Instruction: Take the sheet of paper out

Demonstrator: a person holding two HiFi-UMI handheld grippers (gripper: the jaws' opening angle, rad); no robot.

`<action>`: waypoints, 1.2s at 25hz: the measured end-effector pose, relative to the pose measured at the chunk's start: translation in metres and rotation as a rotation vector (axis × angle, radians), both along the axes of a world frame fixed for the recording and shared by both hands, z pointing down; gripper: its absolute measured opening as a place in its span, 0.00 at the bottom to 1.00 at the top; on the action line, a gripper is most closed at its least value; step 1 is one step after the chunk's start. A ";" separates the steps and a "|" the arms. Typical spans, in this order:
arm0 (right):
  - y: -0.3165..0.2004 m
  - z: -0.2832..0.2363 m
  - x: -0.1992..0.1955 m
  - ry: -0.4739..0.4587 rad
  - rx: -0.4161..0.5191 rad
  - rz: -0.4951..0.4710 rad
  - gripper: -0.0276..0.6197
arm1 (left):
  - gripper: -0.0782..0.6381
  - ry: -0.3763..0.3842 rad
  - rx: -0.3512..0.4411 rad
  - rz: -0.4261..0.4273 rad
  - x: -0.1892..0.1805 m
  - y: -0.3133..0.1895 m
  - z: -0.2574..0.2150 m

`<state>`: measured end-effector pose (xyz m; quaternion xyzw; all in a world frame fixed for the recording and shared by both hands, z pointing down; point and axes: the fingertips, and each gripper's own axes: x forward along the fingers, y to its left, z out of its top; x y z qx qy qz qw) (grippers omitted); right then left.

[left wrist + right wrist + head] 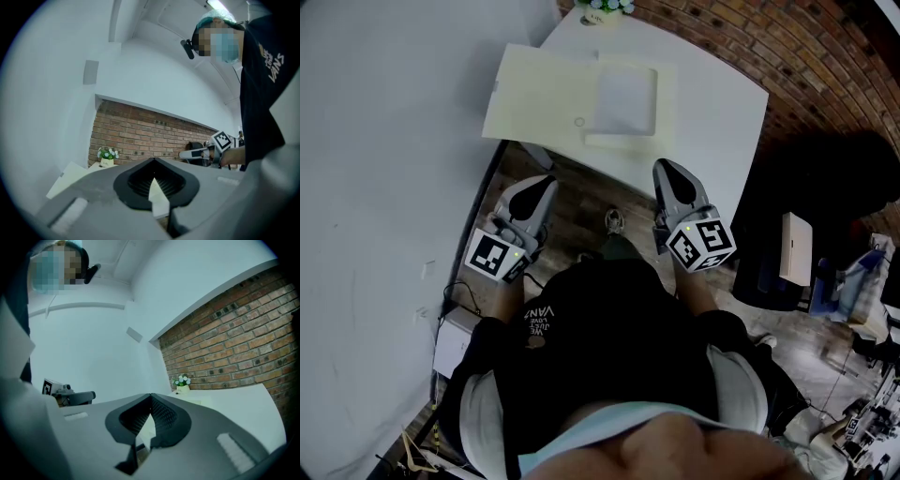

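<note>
A pale yellow folder (546,97) lies on the white table (712,112), with a clear plastic sleeve holding a white sheet (625,98) on top of it. My left gripper (546,180) is below the table's near edge, at the left, jaws together and empty. To the right, my right gripper (661,167) sits just short of the same edge, also shut with nothing in it. In the left gripper view the shut left gripper (153,160) points level toward the folder (65,179). The right gripper (150,395) shows its black pads (164,416) meeting at the tips.
A small pot of white flowers (602,11) stands at the table's far end, against a brick wall (787,47). A white wall (384,187) runs along the left. A dark chair (825,225) and clutter fill the floor at the right. A person's body is between the grippers.
</note>
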<state>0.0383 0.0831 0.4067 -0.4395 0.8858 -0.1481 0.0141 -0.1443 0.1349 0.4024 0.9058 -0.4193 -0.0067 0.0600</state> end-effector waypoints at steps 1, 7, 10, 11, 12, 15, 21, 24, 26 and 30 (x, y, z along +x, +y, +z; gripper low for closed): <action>-0.007 0.000 0.002 0.001 0.001 -0.002 0.04 | 0.11 -0.004 -0.002 -0.001 0.002 -0.006 0.000; -0.050 0.002 0.016 -0.003 0.007 -0.012 0.04 | 0.11 0.001 -0.016 -0.020 0.013 -0.052 0.004; -0.070 0.004 0.026 -0.002 0.005 -0.018 0.04 | 0.11 0.000 -0.009 -0.024 0.023 -0.074 0.004; -0.077 0.004 0.029 0.000 0.005 -0.021 0.04 | 0.11 0.006 -0.014 -0.030 0.027 -0.082 0.003; -0.084 0.004 0.033 0.002 0.005 -0.023 0.04 | 0.11 0.012 -0.021 -0.038 0.031 -0.089 0.002; -0.103 0.009 0.045 0.014 -0.004 -0.030 0.04 | 0.11 0.015 -0.026 -0.050 0.040 -0.111 0.005; -0.130 0.017 0.059 0.020 -0.027 -0.059 0.04 | 0.11 0.005 -0.047 -0.082 0.051 -0.144 0.011; -0.138 0.020 0.061 0.016 -0.032 -0.064 0.04 | 0.11 0.017 -0.070 -0.096 0.051 -0.153 0.017; -0.141 0.020 0.061 0.011 -0.031 -0.067 0.04 | 0.11 0.005 -0.076 -0.095 0.051 -0.159 0.020; -0.150 0.023 0.062 0.008 -0.041 -0.056 0.04 | 0.11 0.000 -0.085 -0.085 0.050 -0.174 0.022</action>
